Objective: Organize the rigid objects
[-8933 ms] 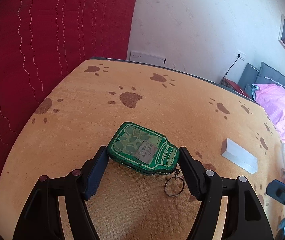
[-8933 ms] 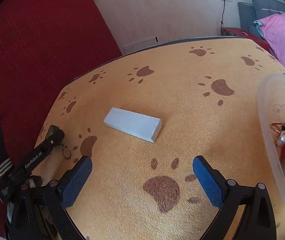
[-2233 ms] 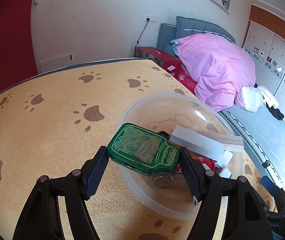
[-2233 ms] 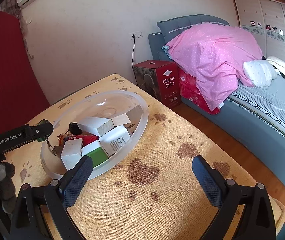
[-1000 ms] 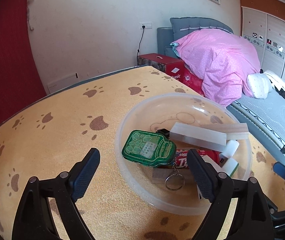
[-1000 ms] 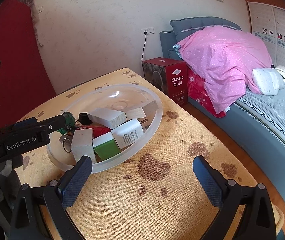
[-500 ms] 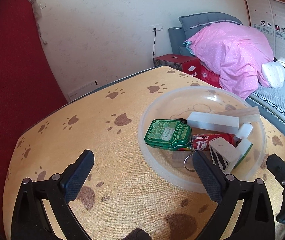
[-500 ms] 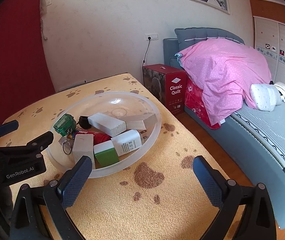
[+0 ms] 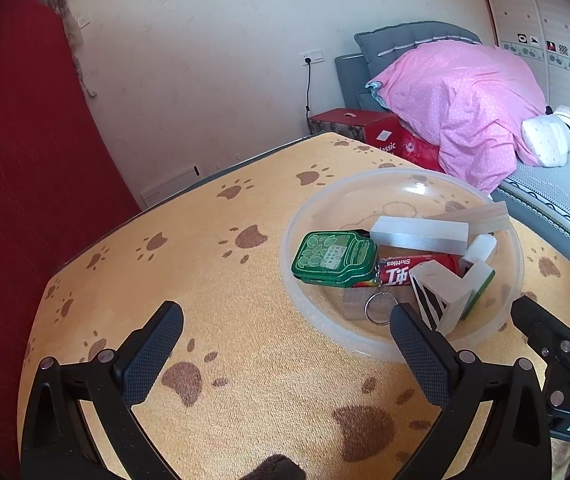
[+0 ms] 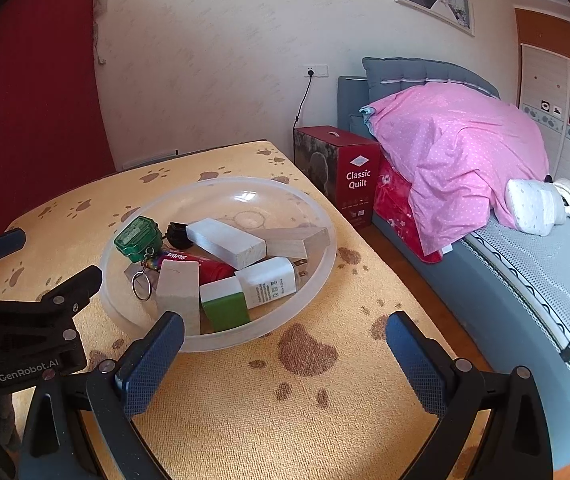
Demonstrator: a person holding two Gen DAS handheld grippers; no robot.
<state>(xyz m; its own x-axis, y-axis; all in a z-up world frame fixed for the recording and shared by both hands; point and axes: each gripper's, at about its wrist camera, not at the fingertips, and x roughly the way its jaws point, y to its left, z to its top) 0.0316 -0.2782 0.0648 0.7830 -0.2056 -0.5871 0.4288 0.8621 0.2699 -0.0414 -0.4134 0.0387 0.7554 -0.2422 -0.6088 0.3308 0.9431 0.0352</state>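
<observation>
While the left tongs [image 9: 285,354] hover over the yellow paw-print cloth of the table [image 9: 205,280], their jaws have just been opening and now stand spread wide with nothing between them. Just beyond their right fingertip sits the clear round plastic bowl [image 9: 325,332], which holds the rigid objects. At the bowl's left side lies the green bottle-shaped metal tin [image 9: 333,258], flat on its back, with a silver key ring [image 9: 381,308] hanging from its end toward the near rim. To the right of the tin lies a red Skittles packet [image 9: 401,272], and behind it a long white rectangular block [image 9: 419,234] rests across the pile. A pale wooden block [image 9: 477,214] leans against the far right wall of the bowl. Nearer the rim stand a white block with black stripes [image 9: 435,300] and a white-and-green tile [image 9: 481,284]. Farther right, the right tongs [image 10: 285,354] are also spread wide and empty, above the cloth just beside the bowl's near rim. Beyond the table, a pink spotted quilt [image 10: 457,152] lies heaped on a grey bed [image 10: 533,292].
</observation>
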